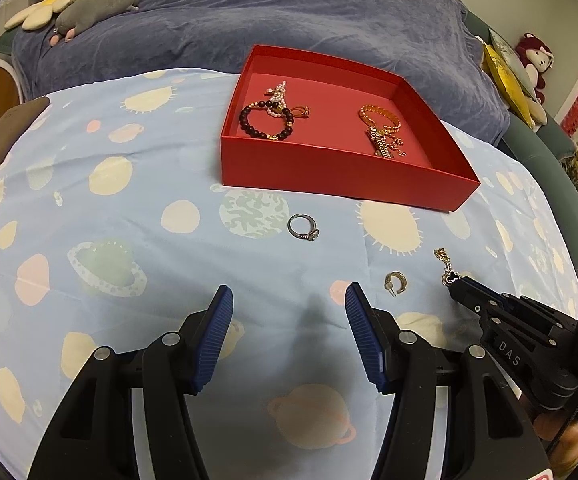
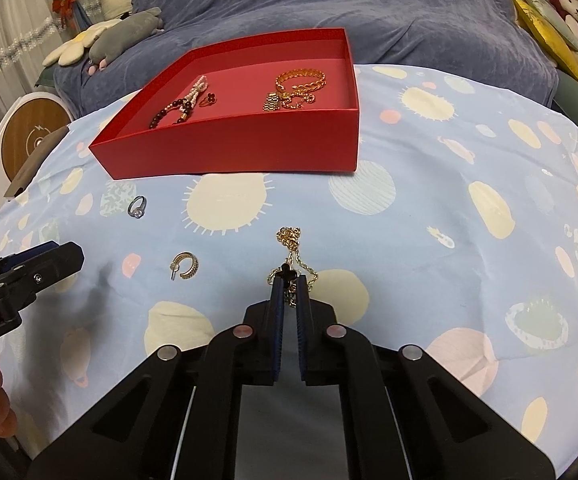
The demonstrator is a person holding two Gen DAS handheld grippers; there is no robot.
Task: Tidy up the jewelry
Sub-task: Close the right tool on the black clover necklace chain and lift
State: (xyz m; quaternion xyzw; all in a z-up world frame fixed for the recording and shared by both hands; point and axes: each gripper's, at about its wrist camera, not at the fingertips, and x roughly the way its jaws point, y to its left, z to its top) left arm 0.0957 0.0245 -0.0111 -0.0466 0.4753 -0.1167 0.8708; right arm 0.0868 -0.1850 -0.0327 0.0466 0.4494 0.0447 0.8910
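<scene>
Gold necklace [image 2: 291, 252] between right jaws.

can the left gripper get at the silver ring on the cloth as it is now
Probably yes. The left gripper is open and holds nothing, and the silver ring lies flat on bare cloth ahead of it, apart from the red box.

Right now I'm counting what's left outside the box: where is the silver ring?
The silver ring lies flat on the planet-print cloth, just in front of the red box. The gold hoop earring lies nearer the cameras.
</scene>
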